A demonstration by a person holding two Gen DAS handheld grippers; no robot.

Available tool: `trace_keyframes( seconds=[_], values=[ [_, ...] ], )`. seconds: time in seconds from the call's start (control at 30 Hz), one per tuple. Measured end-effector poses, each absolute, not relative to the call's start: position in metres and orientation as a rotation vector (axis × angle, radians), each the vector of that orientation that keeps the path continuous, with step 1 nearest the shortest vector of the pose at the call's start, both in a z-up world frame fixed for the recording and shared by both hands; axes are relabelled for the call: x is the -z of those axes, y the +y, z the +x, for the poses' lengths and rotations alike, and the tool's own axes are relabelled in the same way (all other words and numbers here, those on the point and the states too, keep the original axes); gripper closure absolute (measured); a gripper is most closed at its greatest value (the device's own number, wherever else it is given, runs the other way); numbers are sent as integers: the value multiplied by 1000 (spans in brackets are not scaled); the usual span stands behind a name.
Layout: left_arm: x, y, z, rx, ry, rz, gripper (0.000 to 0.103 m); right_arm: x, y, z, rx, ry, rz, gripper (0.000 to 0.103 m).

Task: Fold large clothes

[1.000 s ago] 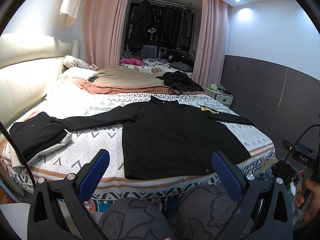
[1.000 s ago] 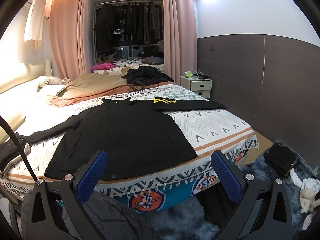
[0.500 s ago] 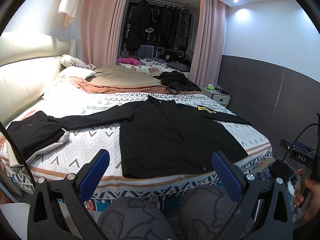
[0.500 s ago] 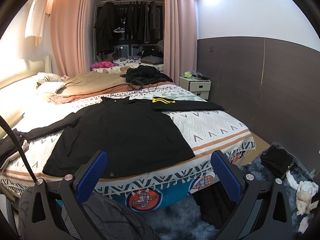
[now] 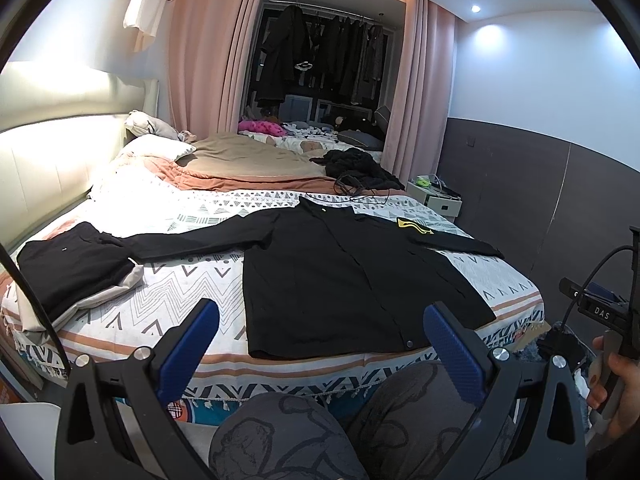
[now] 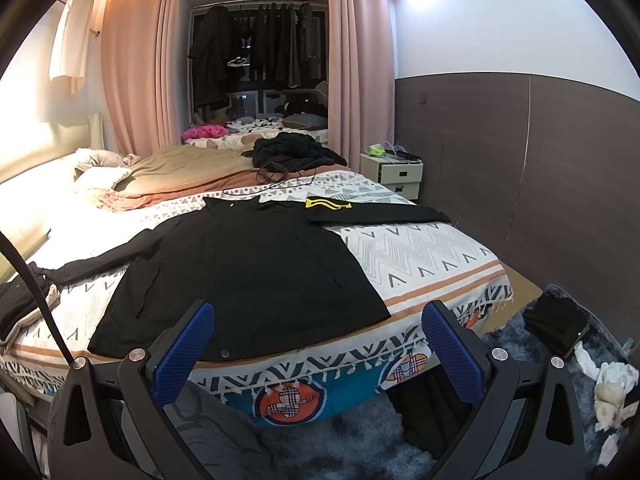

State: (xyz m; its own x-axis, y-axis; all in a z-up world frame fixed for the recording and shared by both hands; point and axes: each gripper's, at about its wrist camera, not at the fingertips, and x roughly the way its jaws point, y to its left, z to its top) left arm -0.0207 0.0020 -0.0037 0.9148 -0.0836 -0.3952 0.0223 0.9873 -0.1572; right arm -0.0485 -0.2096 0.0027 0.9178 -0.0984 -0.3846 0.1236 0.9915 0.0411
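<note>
A large black long-sleeved shirt (image 5: 344, 272) (image 6: 248, 268) lies flat on the patterned bedspread (image 5: 176, 280) (image 6: 416, 248), sleeves spread to both sides, a yellow patch (image 5: 414, 227) (image 6: 326, 203) on its right sleeve. My left gripper (image 5: 320, 344) hangs open in front of the bed's near edge, short of the shirt's hem, with nothing between its blue fingers (image 5: 188, 346). My right gripper (image 6: 320, 344) is likewise open and empty before the hem. A hand (image 5: 612, 392) holds the right gripper's handle at the right edge of the left wrist view.
A folded black garment (image 5: 72, 264) rests on light cloth at the bed's left end. A dark clothes pile (image 6: 296, 152) and a cable lie at the far side. A white nightstand (image 6: 394, 172) stands right. Dark clothing (image 6: 554, 324) lies on the blue rug. My patterned knees (image 5: 296, 436) are below.
Both grippers have drifted slightly; the bed and shirt sit a little lower and nearer in both views. Both stay open and the shirt has not moved.
</note>
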Motion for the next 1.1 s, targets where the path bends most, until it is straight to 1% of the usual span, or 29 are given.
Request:
trace_keyframes(
  seconds=[0.57,0.8,1.1],
  values=[
    [5,16,-8,52,424,-180,0,-5,-200,-32,100,400,26,0],
    [4,24,13,34,439,-189,0,-7,-197,-8,79,403,34,0],
    [10,44,55,7,450,-232,0,-6,-193,45,37,421,45,0]
  ],
)
